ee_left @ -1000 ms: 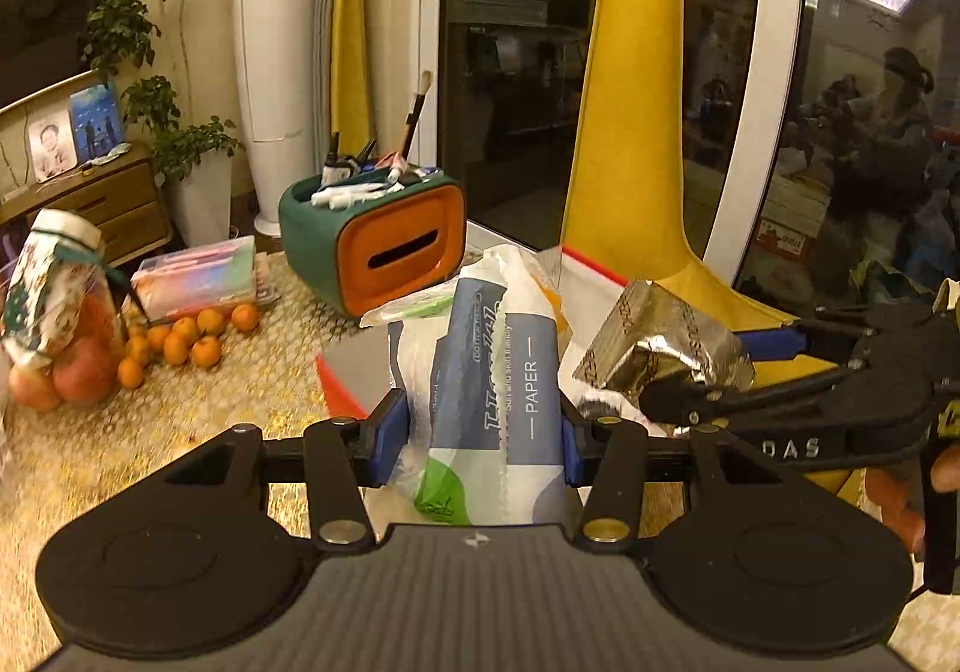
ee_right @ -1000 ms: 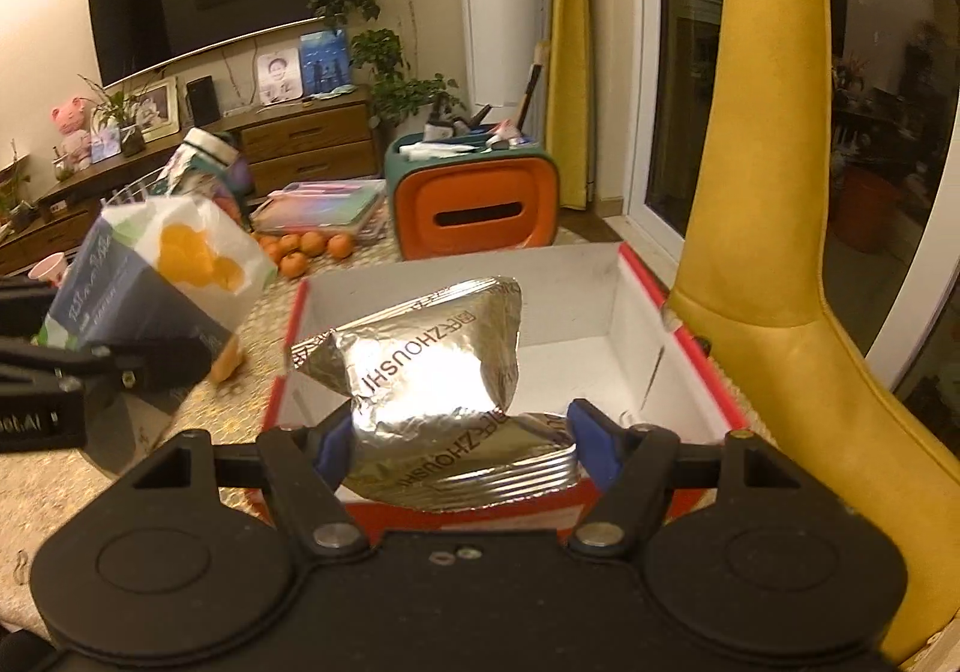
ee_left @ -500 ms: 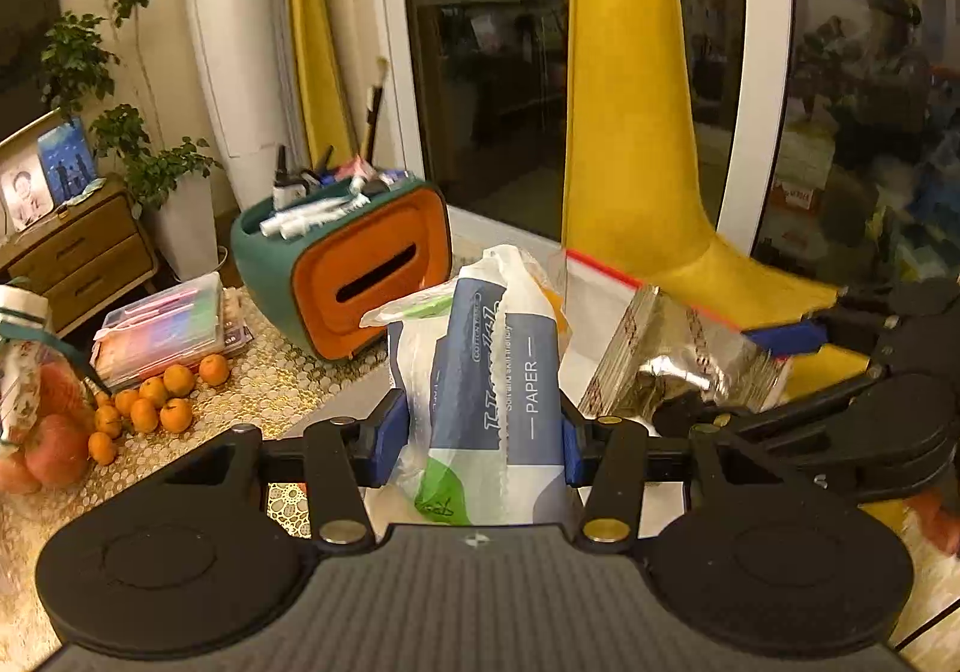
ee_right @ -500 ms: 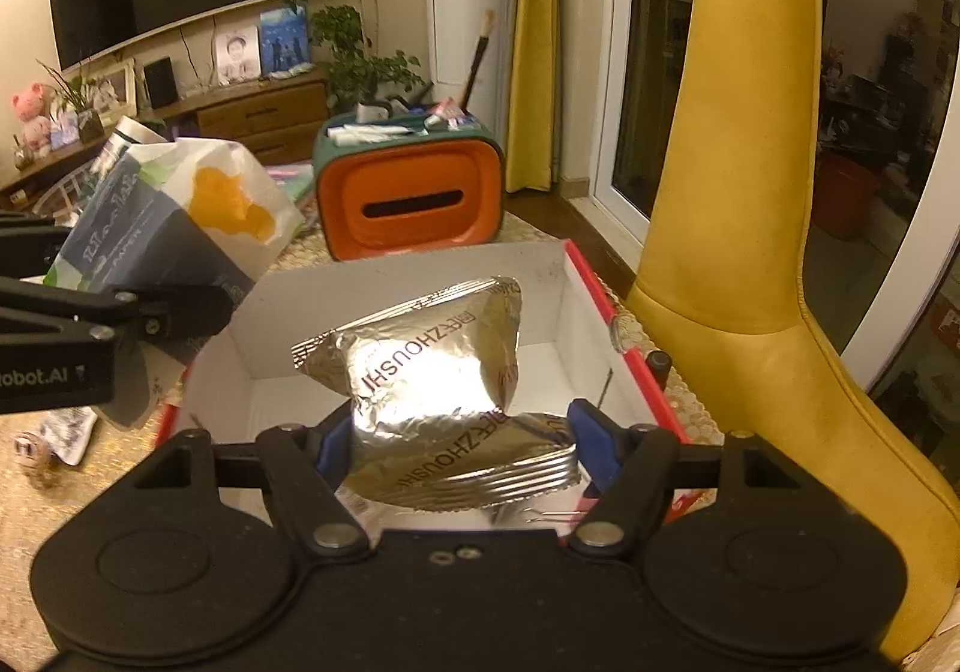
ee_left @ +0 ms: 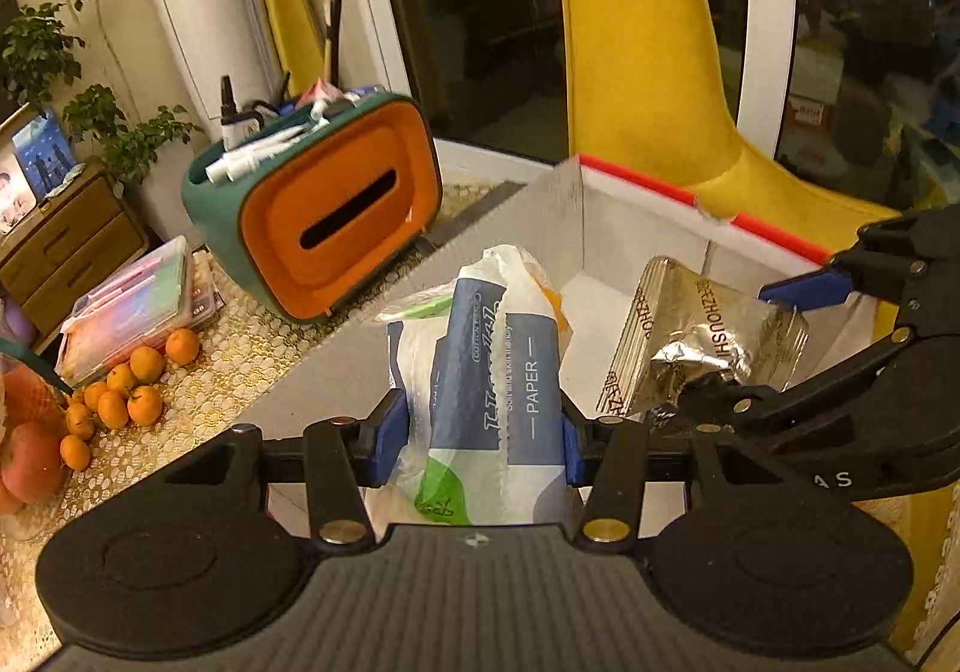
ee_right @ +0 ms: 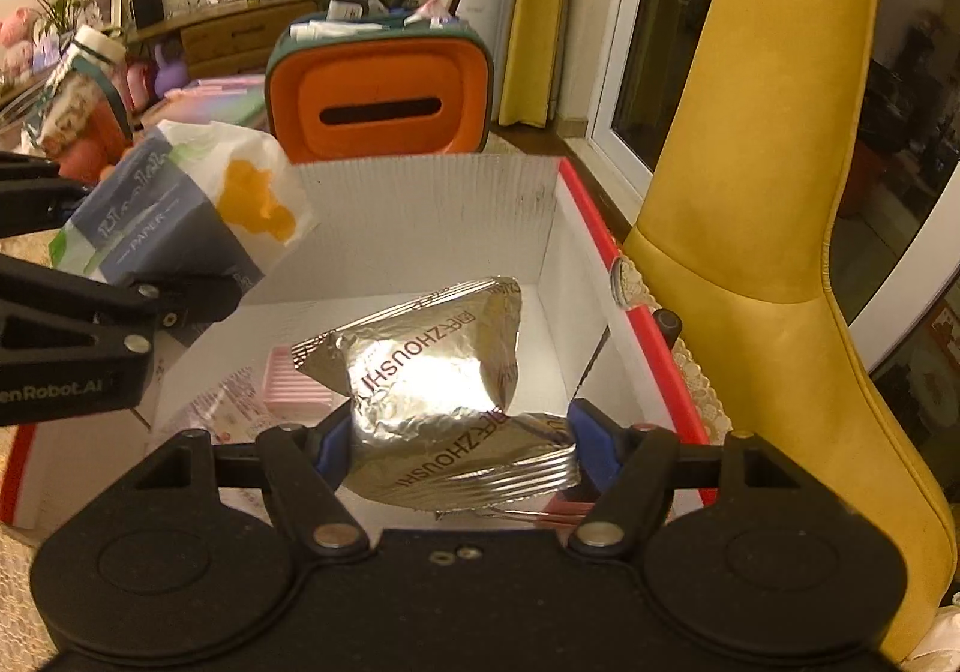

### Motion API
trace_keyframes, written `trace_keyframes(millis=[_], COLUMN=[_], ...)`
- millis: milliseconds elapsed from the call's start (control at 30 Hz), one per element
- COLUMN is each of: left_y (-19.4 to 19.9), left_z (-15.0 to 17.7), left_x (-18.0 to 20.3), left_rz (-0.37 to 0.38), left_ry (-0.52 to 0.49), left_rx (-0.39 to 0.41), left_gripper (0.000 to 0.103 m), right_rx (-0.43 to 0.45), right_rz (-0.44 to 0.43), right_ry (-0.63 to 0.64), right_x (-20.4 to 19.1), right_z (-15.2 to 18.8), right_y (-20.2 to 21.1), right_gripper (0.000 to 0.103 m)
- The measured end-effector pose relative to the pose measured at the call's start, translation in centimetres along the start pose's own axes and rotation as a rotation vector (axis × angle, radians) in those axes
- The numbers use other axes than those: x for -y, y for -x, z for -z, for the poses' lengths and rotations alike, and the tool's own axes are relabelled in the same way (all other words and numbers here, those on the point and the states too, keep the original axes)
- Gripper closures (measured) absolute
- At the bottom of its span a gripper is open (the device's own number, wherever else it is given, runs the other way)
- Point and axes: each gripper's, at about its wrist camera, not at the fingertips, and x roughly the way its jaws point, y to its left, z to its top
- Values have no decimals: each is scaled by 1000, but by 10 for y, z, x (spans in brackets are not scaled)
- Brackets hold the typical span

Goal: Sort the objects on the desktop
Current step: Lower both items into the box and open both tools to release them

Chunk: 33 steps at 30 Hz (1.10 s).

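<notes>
A yellow chair (ee_right: 750,204) stands at the right edge of the tabletop (ee_left: 198,372), which is covered with a lacy gold cloth. Against that edge sits an open cardboard box (ee_right: 420,228) with white inner walls and a red rim, and behind it, toward the far side, an orange-and-green tissue holder (ee_left: 336,216) with pens and tubes in its top. Small oranges (ee_left: 129,390) lie scattered near the left edge beside a clear plastic case (ee_left: 132,300).

The left tool (ee_left: 474,432) is clenched on a soft tissue pack (ee_left: 498,366) marked "PAPER", held over the box's near-left wall. It looks light and squashy, so the grip across its middle seems sound, though the slick wrapper could slide. The right tool (ee_right: 459,444) grasps a silver foil pouch (ee_right: 432,372) by its lower crimped end, above the box floor. The pouch seems light, crinkly and slippery, and the stiff seam looks like the best place to hold it. A pink ribbed item (ee_right: 297,378) and a printed packet (ee_right: 228,402) already lie in the box.
</notes>
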Motion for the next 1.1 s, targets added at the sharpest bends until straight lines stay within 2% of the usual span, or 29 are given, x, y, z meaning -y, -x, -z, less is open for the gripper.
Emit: trace_keyframes(millis=[233, 433, 800, 1000, 1067, 1100], left_y=[-20, -39, -51, -54, -53, -53], left_z=[1, 5, 12, 11, 12, 12], left_x=[0, 5, 9, 4, 2, 1], left_rz=[14, 22, 48, 62, 54, 50], left_ry=[-8, -33, -44, -23, -13, -8], left_rx=[-48, -127, -186, -216, -210, -208], left_gripper=[54, 54, 52, 45, 41, 36], right_rx=[-25, -43, -71, -67, -63, -61], right_rz=[21, 23, 10, 20, 14, 12], right_ry=[37, 54, 83, 100, 100, 102], right_x=[2, -1, -2, -5, -4, -5], right_z=[3, -1, 0, 5, 6, 6], right_y=[-13, -25, -32, -32, -32, -31], right_gripper=[31, 31, 31, 28, 25, 24])
